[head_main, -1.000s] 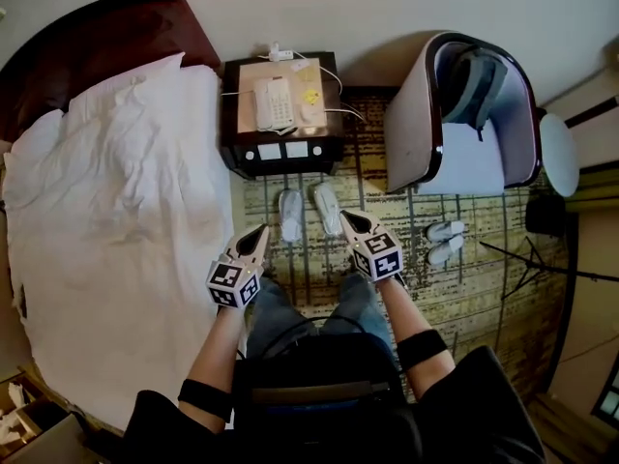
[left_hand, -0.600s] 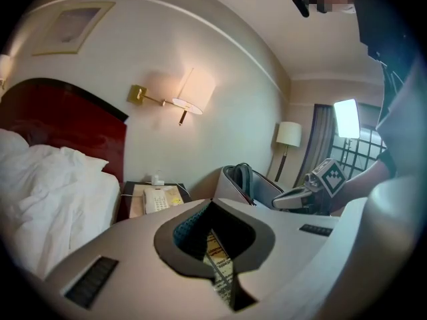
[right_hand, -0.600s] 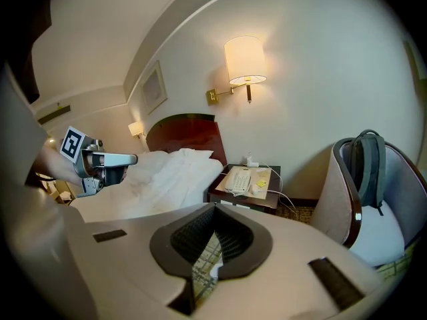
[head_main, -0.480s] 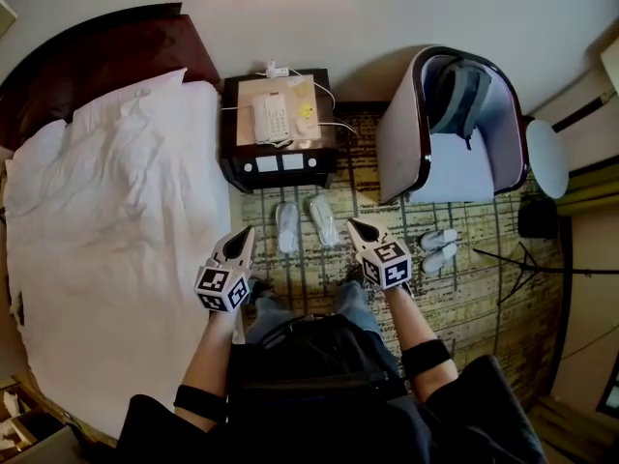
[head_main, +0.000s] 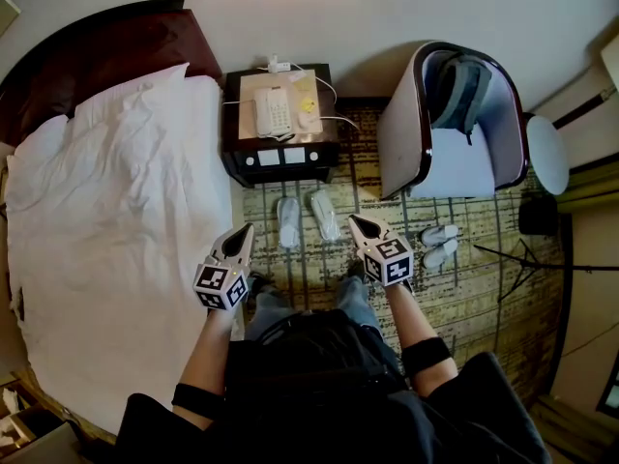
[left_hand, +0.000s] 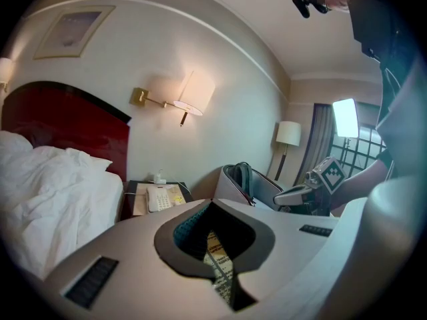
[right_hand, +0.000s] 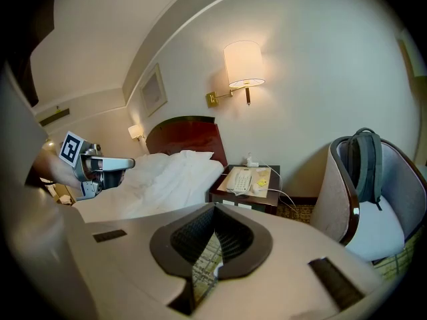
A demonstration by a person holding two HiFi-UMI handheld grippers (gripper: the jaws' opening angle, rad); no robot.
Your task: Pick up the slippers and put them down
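Two white slippers lie side by side on the patterned carpet in front of the nightstand, the left slipper (head_main: 288,222) and the right slipper (head_main: 325,216). A second white pair (head_main: 440,243) lies further right, by the armchair. My left gripper (head_main: 242,236) hangs shut and holds nothing, short of the first pair and to its left. My right gripper (head_main: 357,223) is also shut and empty, just right of that pair. In the left gripper view the closed jaws (left_hand: 215,211) show only carpet through their slit; the right gripper view (right_hand: 214,210) shows the same.
A white bed (head_main: 116,211) fills the left. A dark nightstand (head_main: 239,153) with a telephone (head_main: 272,114) stands beyond the slippers. An armchair (head_main: 455,162) holding a backpack (head_main: 456,87) is at the right, with a tripod leg (head_main: 527,264) past it.
Both grippers have risen a little above the carpet, still shut and empty. The slippers lie where they were.
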